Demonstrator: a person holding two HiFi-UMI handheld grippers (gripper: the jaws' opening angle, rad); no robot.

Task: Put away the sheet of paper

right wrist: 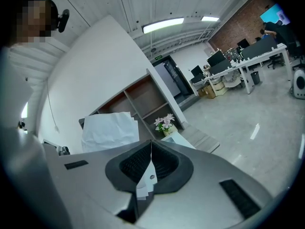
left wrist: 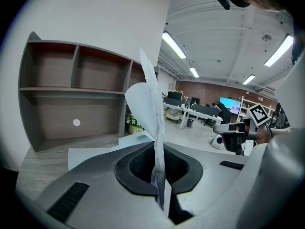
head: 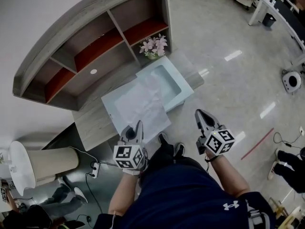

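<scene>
At the upper left of the head view stands a curved shelf unit [head: 95,46] with open compartments, and the grey wooden surface [head: 93,123] runs below it towards the middle of the frame. On this surface lies a light blue tray [head: 187,91], and the sheet of paper [head: 143,104] is spread over the tray's near part, with its lower edge reaching to the left gripper [head: 138,126] at the lower middle. The fingers of this gripper are clamped on that edge. In the left gripper view the sheet [left wrist: 150,99] rises edge-on out of the closed fingers [left wrist: 143,168] and curls to the left at its top. A small pot of pink flowers [head: 153,46] stands behind the tray, beside the shelf unit. Further right, the right gripper [head: 199,113] hangs over the floor, well apart from the sheet. In the right gripper view its fingers [right wrist: 167,163] are together, and a small white scrap [right wrist: 145,182] shows in the seam between them. I cannot tell what this scrap is. The sheet [right wrist: 109,130] is seen there at the left, beyond the gripper.
</scene>
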